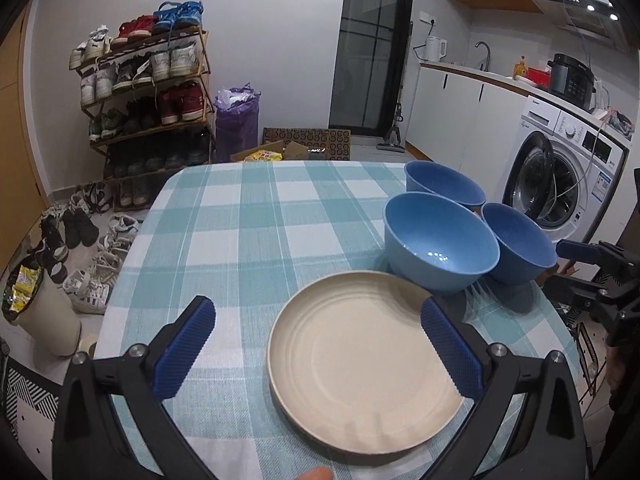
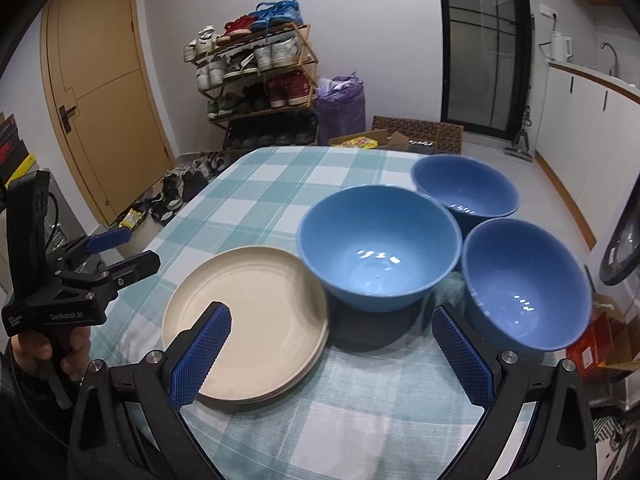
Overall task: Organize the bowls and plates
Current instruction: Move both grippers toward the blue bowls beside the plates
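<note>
A stack of cream plates [image 1: 360, 360] [image 2: 248, 312] lies on the checked tablecloth [image 1: 248, 240] near the table's front edge. Three blue bowls stand upright and apart from one another just beyond it: a large one [image 1: 440, 240] [image 2: 378, 248], one behind [image 1: 444, 184] [image 2: 466, 188] and one at the right [image 1: 518, 248] [image 2: 524, 284]. My left gripper [image 1: 320, 344] [image 2: 124, 250] hangs open above the plates with nothing held. Above the cloth in front of the bowls, my right gripper [image 2: 332, 356] [image 1: 568, 268] is open and empty too.
The table's far and left edges drop to a floor strewn with shoes [image 1: 80, 248]. A shoe rack [image 1: 148, 92] stands at the back wall, a washing machine [image 1: 560, 168] to the right, a wooden door [image 2: 100, 92] to the left. A hand [image 2: 44, 348] holds the left gripper.
</note>
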A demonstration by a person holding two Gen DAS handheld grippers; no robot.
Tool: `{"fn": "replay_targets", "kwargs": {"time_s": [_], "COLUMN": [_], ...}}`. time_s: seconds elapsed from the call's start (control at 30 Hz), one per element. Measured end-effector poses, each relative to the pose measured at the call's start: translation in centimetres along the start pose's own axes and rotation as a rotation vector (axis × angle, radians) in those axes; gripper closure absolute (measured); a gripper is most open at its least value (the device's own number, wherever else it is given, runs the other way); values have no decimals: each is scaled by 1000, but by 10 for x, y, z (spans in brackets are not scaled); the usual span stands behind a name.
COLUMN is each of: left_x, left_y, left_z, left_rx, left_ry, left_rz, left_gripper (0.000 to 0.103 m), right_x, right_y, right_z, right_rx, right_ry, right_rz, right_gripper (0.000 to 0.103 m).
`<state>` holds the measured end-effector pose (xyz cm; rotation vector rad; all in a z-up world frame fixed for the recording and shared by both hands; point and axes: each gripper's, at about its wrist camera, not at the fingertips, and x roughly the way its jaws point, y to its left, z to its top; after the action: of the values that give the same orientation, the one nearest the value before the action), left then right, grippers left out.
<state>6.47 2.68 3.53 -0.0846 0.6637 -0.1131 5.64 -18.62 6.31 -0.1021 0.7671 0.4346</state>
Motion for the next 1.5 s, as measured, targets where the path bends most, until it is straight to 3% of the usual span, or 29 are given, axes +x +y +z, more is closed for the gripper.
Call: {"fn": "replay_targets", "kwargs": {"time_s": [0.6,1.5], "left_x": [13,74], "left_y": [-54,-90], "left_z": [59,123], "left_rx": [79,105], "left_ry": [-51,-29], "left_rz": [-82,-132], "left_gripper": [0,0], "right_x": [-76,-54], "right_y": [-47,-125], "right_z": [45,105], "right_rx": [29,154], "right_ry": [-101,-104], "right_rz": [-69,-153], "right_gripper": [1,1]}}
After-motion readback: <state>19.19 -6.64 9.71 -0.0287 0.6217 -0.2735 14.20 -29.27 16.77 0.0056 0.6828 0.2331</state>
